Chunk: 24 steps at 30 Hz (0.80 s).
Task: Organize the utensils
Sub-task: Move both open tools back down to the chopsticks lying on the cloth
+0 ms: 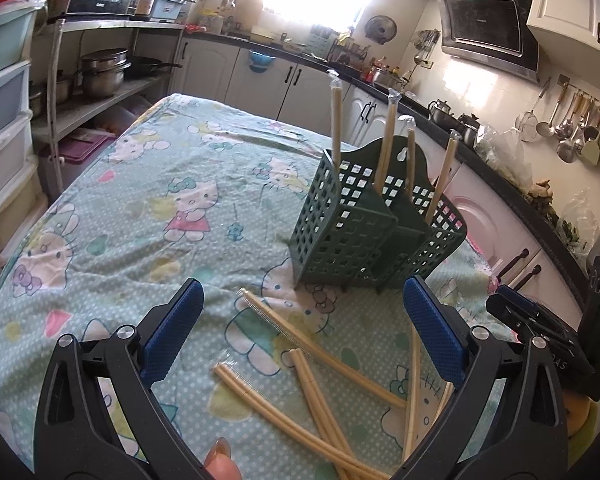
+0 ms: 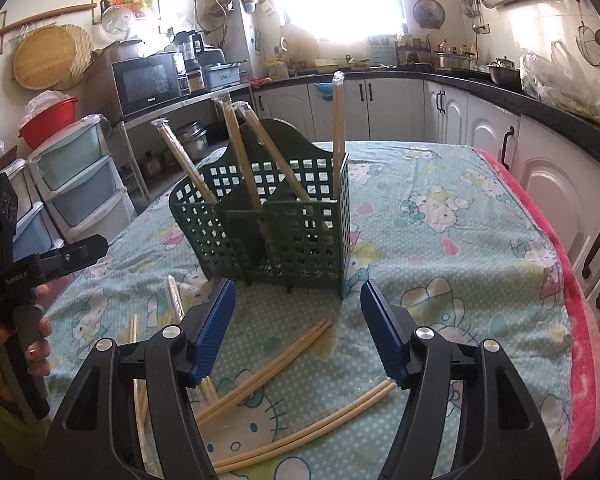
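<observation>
A dark green perforated utensil holder [image 1: 374,224] stood upright on the worktop [image 1: 148,200], which was covered by a pale green cartoon-print cloth. Four wrapped pairs of chopsticks [image 1: 389,142] stood in the holder's compartments, leaning at different angles, their clear wrapper tips poking above the rim (from the right wrist view the same holder [image 2: 276,216] showed three compartments side by side).

More wrapped chopstick pairs lay loose on the cloth in front of the holder. In the left wrist view a crossed heap of loose chopsticks [image 1: 320,384] lay between and just below the blue fingers [image 1: 180,328], with one pair [image 1: 278,322] reaching up toward the holder's base. In the right wrist view a long pair [image 2: 268,372] ran diagonally between the fingers, and another curved pair [image 2: 312,428] lay nearer the camera.

The left gripper [image 1: 302,312] was spread wide and held nothing; its pads touched none of the chopsticks. The right gripper [image 2: 298,310] was likewise parted with nothing between its pads, poised above the cloth just short of the holder. A person's hand [image 2: 30,334] gripped the handle of the left gripper at the left edge of the right wrist view. A pink blanket edge [image 2: 580,320] ran along the worktop's far right side.
</observation>
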Available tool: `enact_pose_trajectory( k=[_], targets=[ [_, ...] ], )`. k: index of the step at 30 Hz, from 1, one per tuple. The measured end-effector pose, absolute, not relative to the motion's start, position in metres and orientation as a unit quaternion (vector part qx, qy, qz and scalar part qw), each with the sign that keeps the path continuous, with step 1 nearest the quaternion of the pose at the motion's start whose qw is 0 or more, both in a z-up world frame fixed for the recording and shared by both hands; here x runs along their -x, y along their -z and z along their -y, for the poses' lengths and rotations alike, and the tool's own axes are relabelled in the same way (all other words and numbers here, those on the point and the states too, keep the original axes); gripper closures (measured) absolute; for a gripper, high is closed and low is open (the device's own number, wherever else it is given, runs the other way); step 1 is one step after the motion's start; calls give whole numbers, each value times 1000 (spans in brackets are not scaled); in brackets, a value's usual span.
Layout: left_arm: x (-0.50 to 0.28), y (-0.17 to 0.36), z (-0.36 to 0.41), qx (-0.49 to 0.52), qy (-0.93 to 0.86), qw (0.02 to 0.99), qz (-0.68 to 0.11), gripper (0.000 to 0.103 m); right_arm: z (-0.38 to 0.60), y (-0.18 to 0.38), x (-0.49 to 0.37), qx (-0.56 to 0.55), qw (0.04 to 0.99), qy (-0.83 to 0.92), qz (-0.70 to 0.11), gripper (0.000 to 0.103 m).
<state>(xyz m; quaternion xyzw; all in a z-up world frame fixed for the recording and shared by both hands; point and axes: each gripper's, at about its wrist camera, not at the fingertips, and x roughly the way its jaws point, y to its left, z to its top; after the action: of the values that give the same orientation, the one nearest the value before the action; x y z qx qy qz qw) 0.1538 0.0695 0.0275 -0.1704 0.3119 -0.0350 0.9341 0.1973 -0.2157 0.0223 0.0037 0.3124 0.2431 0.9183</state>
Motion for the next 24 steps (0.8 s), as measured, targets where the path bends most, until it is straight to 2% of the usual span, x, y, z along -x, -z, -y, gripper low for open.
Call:
enact_pose_trajectory(
  k=[24],
  targets=[
    [-132, 8, -90, 180, 15, 916, -357, 11, 192, 0, -189, 13, 900, -262, -348, 40]
  ],
)
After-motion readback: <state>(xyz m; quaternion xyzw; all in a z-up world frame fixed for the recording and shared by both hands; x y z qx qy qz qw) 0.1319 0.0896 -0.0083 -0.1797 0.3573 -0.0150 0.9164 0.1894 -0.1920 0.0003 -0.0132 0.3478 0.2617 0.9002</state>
